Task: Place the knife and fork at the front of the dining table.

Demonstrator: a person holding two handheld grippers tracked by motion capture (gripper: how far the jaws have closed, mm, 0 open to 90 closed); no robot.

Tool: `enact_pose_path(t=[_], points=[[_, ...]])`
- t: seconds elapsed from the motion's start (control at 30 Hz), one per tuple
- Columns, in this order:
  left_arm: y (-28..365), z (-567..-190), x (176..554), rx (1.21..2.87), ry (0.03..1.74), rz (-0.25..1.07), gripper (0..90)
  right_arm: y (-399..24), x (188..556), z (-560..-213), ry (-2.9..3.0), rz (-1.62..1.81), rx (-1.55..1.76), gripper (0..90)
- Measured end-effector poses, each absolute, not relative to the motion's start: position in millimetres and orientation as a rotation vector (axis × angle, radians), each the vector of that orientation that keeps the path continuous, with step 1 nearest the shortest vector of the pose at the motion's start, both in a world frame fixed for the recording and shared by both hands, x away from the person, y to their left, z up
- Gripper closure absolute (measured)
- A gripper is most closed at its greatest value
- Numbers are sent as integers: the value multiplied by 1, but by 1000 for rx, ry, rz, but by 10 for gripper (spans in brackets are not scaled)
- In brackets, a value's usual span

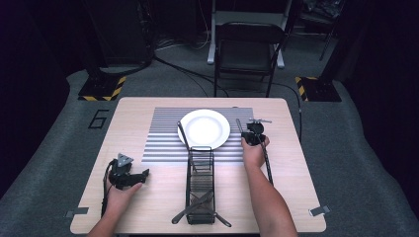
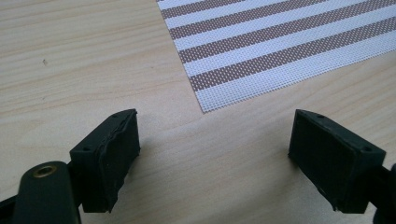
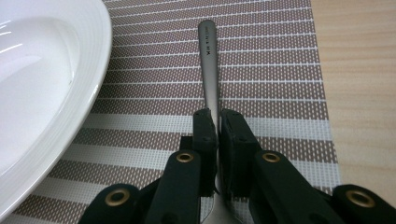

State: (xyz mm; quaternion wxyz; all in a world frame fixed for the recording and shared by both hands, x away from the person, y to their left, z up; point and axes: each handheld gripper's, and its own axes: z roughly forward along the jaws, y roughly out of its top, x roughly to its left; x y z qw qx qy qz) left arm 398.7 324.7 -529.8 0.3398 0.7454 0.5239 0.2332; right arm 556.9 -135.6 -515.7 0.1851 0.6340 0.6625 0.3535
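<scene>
At frame bottom, the right hand-held gripper [image 3: 217,122] clamps a utensil handle [image 3: 208,60] beside the plate [image 3: 42,79], seemingly placing cutlery; releasing comes next. Left hand-held gripper [image 2: 215,154] gapes wide, empty.

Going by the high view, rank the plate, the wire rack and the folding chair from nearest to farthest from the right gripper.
From the right gripper:
1. White plate, just to its left on the striped mat.
2. Wire rack, left and nearer the person.
3. Folding chair, on the floor beyond the table.
</scene>
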Motion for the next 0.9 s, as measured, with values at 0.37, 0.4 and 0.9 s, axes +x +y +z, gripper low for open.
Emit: enact_pose_path(t=[0.37,0.4,0.9], points=[[324,-530,399,1939,1359,609,160,-136,554,-508,1898,932,1748,731],[324,-530,399,1939,1360,609,160,-136,554,-508,1898,932,1748,731],[324,-530,399,1941,1362,607,166,-170,512,-503,2024,810,1655,783]])
